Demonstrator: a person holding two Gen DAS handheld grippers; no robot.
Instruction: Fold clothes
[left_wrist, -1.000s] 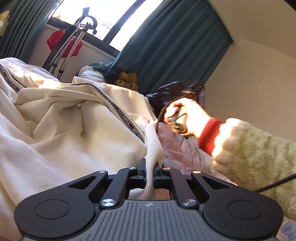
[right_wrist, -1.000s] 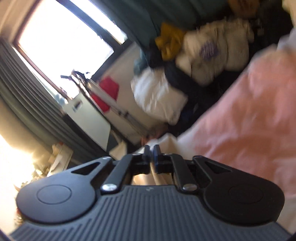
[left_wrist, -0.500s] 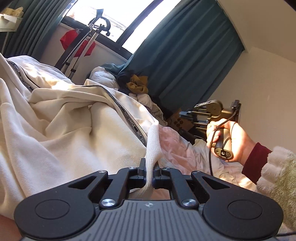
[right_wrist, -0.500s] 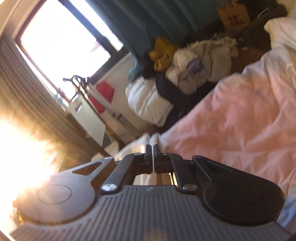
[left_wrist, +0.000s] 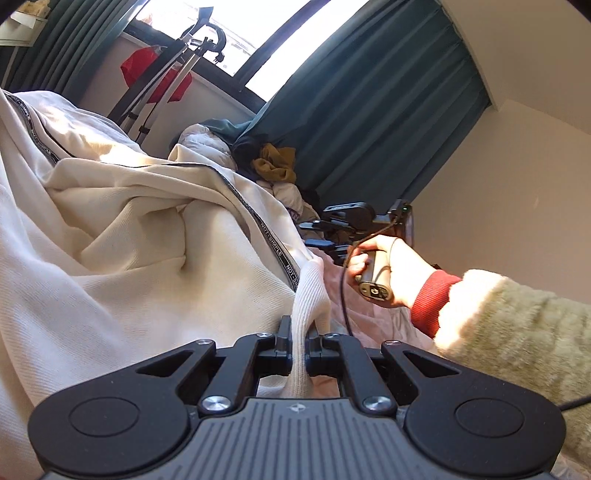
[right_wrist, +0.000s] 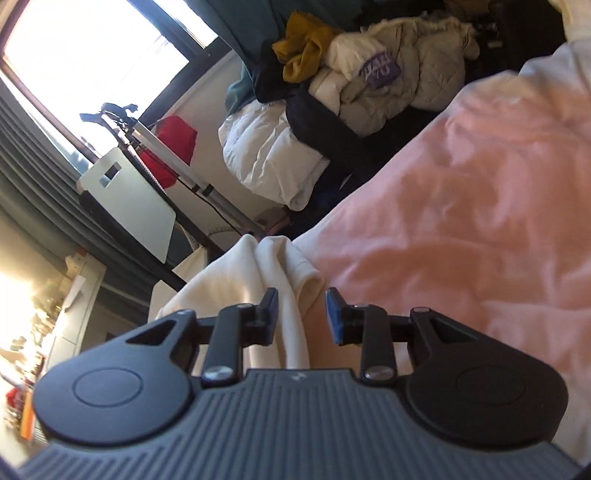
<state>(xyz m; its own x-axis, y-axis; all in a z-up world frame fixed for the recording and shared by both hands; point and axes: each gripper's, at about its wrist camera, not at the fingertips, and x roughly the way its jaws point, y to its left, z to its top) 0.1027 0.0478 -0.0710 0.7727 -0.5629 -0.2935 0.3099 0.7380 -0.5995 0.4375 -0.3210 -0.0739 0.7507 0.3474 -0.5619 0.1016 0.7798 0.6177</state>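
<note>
A cream garment (left_wrist: 122, 236) with a black lettered stripe lies bunched over the bed and fills the left of the left wrist view. My left gripper (left_wrist: 298, 334) is shut on its ribbed cuff (left_wrist: 310, 291). In the right wrist view my right gripper (right_wrist: 301, 314) is open, with another ribbed part of the cream garment (right_wrist: 273, 280) lying loose between the jaws, nearer the left finger. The right gripper also shows in the left wrist view (left_wrist: 354, 221), held by a hand.
A pink bedsheet (right_wrist: 461, 206) covers the bed. A pile of clothes (right_wrist: 369, 66) lies beyond it under the teal curtain (left_wrist: 369, 122). A metal stand (right_wrist: 173, 155) and a red bag (right_wrist: 170, 144) stand by the window.
My right gripper has opened and let go of the cream fabric it pinched. The right hand has moved closer to the left gripper. The left gripper keeps its hold.
</note>
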